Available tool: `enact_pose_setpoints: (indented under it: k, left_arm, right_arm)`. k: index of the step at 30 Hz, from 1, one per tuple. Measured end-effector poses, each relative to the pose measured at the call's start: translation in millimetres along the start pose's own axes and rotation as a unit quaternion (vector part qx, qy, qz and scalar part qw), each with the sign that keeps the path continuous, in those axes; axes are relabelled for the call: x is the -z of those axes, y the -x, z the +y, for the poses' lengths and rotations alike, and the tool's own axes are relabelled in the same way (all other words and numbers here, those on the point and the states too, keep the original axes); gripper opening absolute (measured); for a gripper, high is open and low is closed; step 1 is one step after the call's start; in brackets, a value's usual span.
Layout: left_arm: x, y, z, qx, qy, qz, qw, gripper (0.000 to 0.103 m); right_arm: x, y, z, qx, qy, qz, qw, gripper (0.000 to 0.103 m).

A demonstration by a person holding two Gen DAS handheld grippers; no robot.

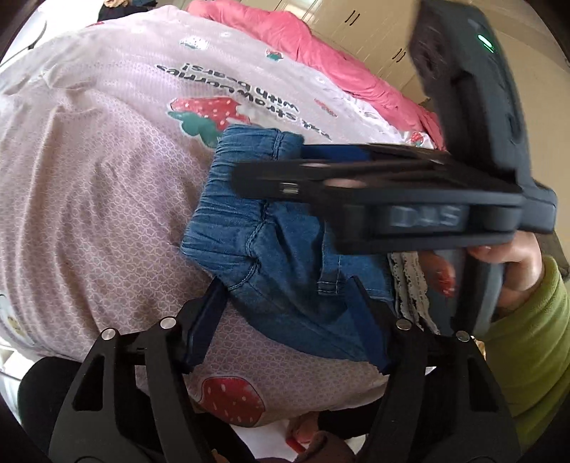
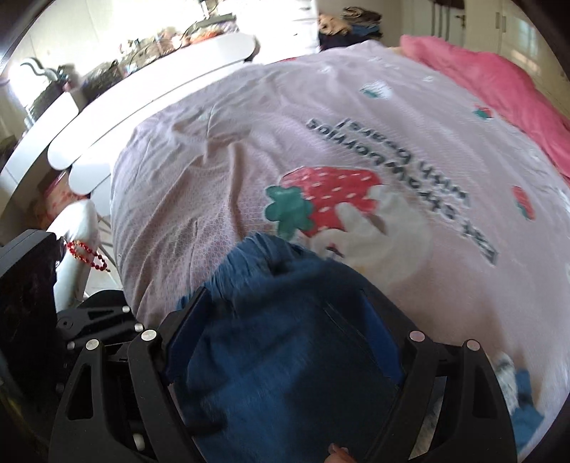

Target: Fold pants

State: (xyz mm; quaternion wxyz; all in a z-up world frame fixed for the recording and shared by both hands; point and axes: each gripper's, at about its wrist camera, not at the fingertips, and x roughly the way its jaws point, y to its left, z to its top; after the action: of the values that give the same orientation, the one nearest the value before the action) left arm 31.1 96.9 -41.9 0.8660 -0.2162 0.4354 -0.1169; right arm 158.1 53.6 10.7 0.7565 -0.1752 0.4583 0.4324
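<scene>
Blue denim pants [image 1: 270,249] lie bunched on a pink strawberry-print bedspread [image 1: 107,178], elastic waistband toward the far side. My left gripper [image 1: 286,285] is low over them, its blue pads [image 1: 203,320] standing apart with a fold of denim between them and no clear squeeze. My right gripper [image 1: 270,165] reaches in from the right, side-on and blurred, its fingers across the waistband. In the right wrist view the pants [image 2: 285,356] fill the wide gap of the right gripper [image 2: 285,295]. Its jaws stand apart, and the cloth under them is blurred.
A person's hand with a green sleeve [image 1: 527,320] holds the right gripper. A pink quilt [image 2: 498,82] lies along the bed's far side, before cream wardrobe doors [image 1: 374,28]. A white bed rail [image 2: 160,89] and a red bead string [image 2: 89,254] are at the left. Grey lace cloth [image 1: 409,281] lies beside the pants.
</scene>
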Motion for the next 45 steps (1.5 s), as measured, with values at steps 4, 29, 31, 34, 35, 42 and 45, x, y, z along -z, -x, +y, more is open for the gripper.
enact_pose_setpoints:
  k: [4,29,31,34,35,42,45]
  left_arm:
    - [-0.4,-4.6,-1.6,0.002,0.004,0.002,1.0000,0.061]
    - [-5.7,-9.9,-119.0,0.125,-0.074,-0.010,0.9894,0.070]
    - [0.6,-9.0,-133.8,0.139,-0.097,-0.005,0.9856,0.071]
    - [14.4,-13.6,-149.0,0.162,-0.122,0.017,0.9790,0.073]
    - [16.7,-16.0,-150.3,0.169,-0.127,0.025,0.9772,0.073]
    - [36.2,-45.8,-171.1,0.139,-0.176,0.056,0.9730,0.075]
    - [39.1,-50.2,-173.0,0.129,-0.183,0.063,0.9725,0.075]
  right_arm:
    - [-3.1,-16.0,-2.0,0.009,0.008,0.017,1.000,0.055]
    - [103.4,151.4,-113.8,-0.093,-0.139,-0.172,0.971,0.050]
    - [127.8,164.2,-130.9,-0.094,-0.169,-0.187,0.963,0.065]
    - [158.8,172.6,-151.3,-0.066,-0.211,-0.191,0.956,0.069]
    - [167.1,173.2,-156.0,-0.048,-0.221,-0.187,0.956,0.069]
    - [180.2,156.9,-138.8,0.022,-0.219,-0.135,0.966,0.072]
    - [180.0,138.0,-137.2,0.077,-0.207,-0.091,0.971,0.072]
